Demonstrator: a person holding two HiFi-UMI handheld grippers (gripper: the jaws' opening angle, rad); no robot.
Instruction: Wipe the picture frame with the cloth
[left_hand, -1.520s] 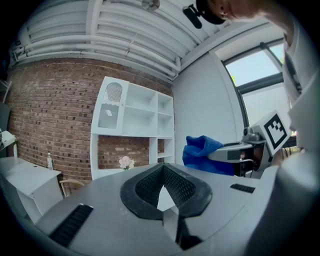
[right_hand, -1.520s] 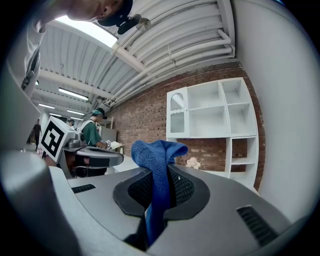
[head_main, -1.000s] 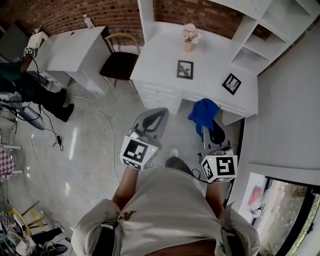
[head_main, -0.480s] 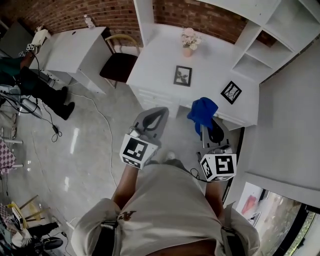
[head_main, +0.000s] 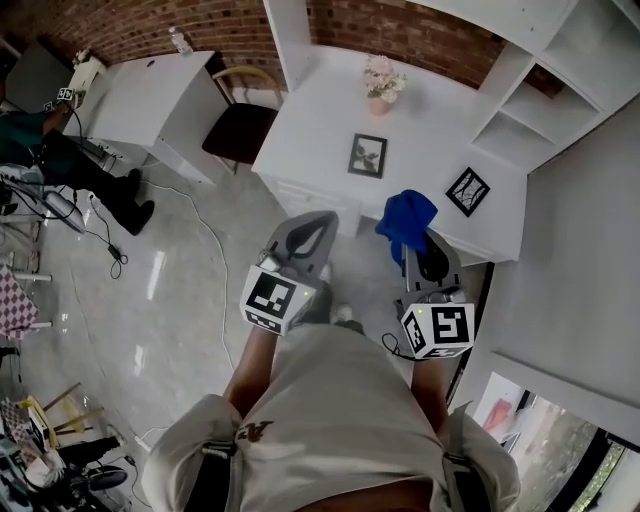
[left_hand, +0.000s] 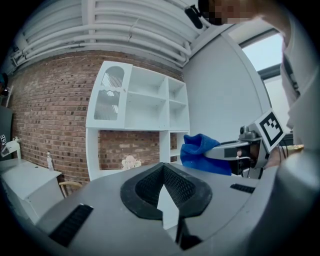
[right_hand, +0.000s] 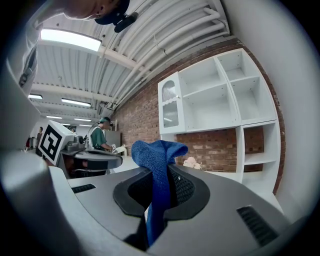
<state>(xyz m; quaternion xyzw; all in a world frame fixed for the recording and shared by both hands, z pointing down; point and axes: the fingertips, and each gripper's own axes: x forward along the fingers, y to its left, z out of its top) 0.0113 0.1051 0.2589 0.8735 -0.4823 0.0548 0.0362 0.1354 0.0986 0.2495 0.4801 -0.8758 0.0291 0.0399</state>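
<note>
Short of the white desk (head_main: 310, 120), you kept the blue cloth (head_main: 405, 218) pinched in your right gripper (head_main: 418, 258), your left gripper (head_main: 312, 236) closed on nothing, and the picture frame (head_main: 368, 156) on the desk was not yet wiped.

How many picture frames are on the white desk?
2. The middle frame stands near the desk's centre, in front of the flowers. The right frame sits by the desk's right end, turned at an angle. The cloth may hide part of the desk.
</note>
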